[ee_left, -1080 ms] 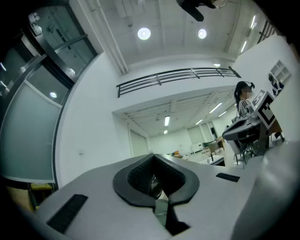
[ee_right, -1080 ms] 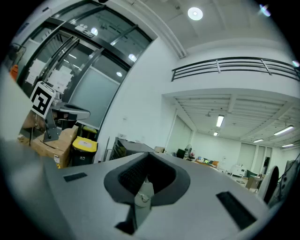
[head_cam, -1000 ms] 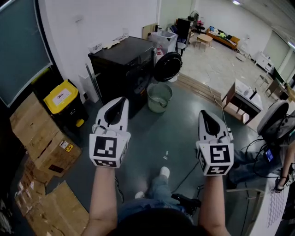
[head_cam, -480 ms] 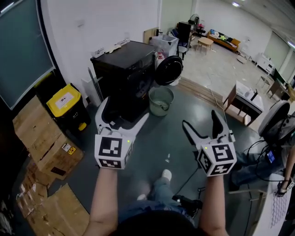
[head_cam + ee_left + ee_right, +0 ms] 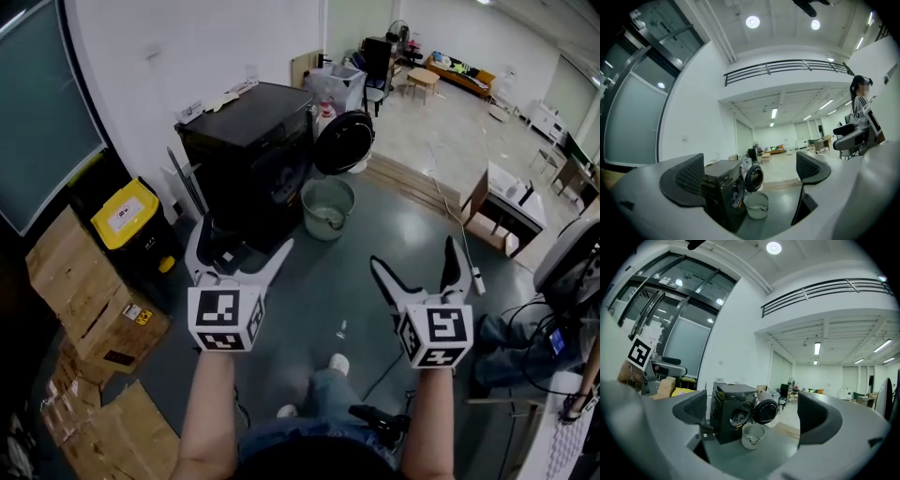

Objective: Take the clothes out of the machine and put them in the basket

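Observation:
The black washing machine [image 5: 246,148] stands by the white wall, well ahead of both grippers, with its round door [image 5: 342,141] swung open. In the right gripper view, something pale shows inside the drum [image 5: 739,417]; I cannot tell what it is. A pale green basket [image 5: 327,207] sits on the floor by the door. My left gripper [image 5: 241,240] and right gripper [image 5: 412,253] are held level side by side, pointing toward the machine. Their jaws have just been opening and now stand wide apart, nothing between them. The left gripper view shows the machine [image 5: 723,197] and basket [image 5: 756,205] between the fingers [image 5: 684,183].
A yellow-lidded bin [image 5: 127,210] and stacked cardboard boxes [image 5: 82,292] line the wall at the left. A low table [image 5: 499,201] and an office chair [image 5: 567,261] stand at the right, with cables on the floor. The person's feet [image 5: 335,365] show below.
Both grippers went from shut to wide open. Both hands drew back and lower in the head view, and the view shifted a little toward the machine.

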A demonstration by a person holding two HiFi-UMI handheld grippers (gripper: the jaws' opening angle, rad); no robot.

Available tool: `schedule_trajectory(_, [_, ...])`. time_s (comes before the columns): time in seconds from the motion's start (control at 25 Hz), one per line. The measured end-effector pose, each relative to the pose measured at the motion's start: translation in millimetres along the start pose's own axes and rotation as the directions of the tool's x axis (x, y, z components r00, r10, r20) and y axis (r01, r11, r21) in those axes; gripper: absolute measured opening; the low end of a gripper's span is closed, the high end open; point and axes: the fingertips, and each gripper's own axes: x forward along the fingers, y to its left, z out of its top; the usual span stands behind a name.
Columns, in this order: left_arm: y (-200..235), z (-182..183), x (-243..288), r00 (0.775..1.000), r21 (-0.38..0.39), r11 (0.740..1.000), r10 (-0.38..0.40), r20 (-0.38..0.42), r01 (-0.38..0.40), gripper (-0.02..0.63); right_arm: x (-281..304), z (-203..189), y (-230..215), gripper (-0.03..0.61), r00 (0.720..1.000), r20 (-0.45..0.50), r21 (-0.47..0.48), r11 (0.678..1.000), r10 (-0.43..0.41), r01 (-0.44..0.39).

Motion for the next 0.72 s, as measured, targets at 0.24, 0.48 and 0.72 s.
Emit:
schedule_trajectory(0.24, [-8.4, -10.6, 86.1, 0.999, 0.019, 1.000, -0.001, -0.052, 0.002, 0.572, 63.5, -4.9, -41.6, 0.574, 0.997, 0.053, -0.022, 0.999, 0.050, -0.049])
schedule_trajectory(0.48, [-19.0, -13.7, 166.0, 0.996, 0.010, 1.000, -0.023, -0.083, 0.024, 0.571, 144.6, -15.8, -96.9, 0.571, 0.997, -0.015, -0.024, 0.997, 0.079, -0.079])
schedule_trajectory(0.72, [-23.1, -19.0, 208.1, 0.995, 0.025, 0.999, 0.035, -0.090, -0.033, 0.569, 191.3, -12.2, -142.2, 0.566, 0.999, 0.025, -0.068, 0.997, 0.047, -0.045])
